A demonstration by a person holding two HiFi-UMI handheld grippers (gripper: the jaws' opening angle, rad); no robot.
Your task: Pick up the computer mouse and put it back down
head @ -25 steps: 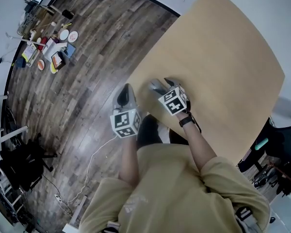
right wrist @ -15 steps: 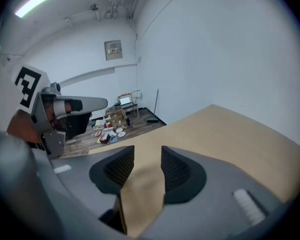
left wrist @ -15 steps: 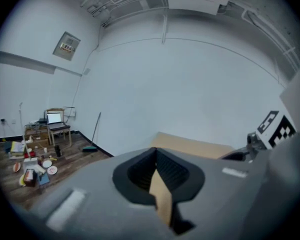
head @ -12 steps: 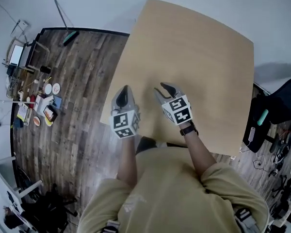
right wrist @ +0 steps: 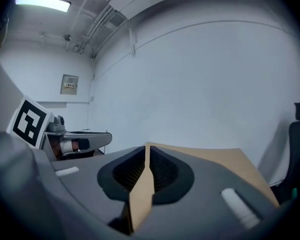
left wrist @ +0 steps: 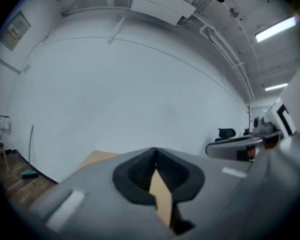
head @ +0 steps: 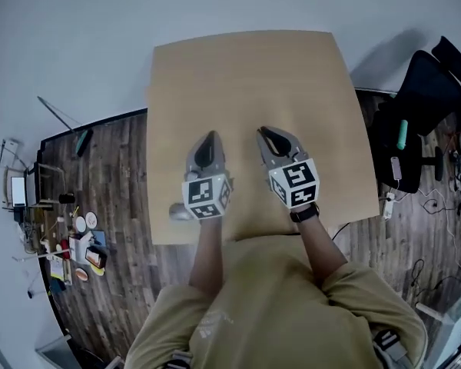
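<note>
**A:** Biggest things first?

**B:** A plain white wall (head: 77,37) takes the head view from 9 o'clock round to 1 o'clock. A dark plank floor (head: 111,156) lies at 8 o'clock. A light tan wooden surface (head: 246,75) sits in the middle.

**A:** And the person?

**B:** A person in a khaki shirt (head: 269,306) is at 6 o'clock, with both forearms reaching over the surface's near edge. A black office chair (head: 419,91) stands at the surface's 3 o'clock, apart from it.

**A:** The tongs?

**B:** The left tongs (head: 207,138) point toward 12 o'clock over the surface. In the left gripper view their ribbed black pads meet at the tip, clenched on nothing. The right tongs (head: 265,134) are near, at the left pair's 3 o'clock, and point the same way. Their jaws are closing. A thin slit is left between the pads, and only the surface shows through it. Each pair carries a white cube with black square markers at its 6 o'clock end, the left cube (head: 207,195) and the right cube (head: 295,181).

**A:** Where is the computer mouse?

**B:** I cannot tell, because no view shows it clearly. A small grey rounded patch (head: 177,211) lies by the surface's edge at the left cube's 8 o'clock. It is too blurred to name.
</note>
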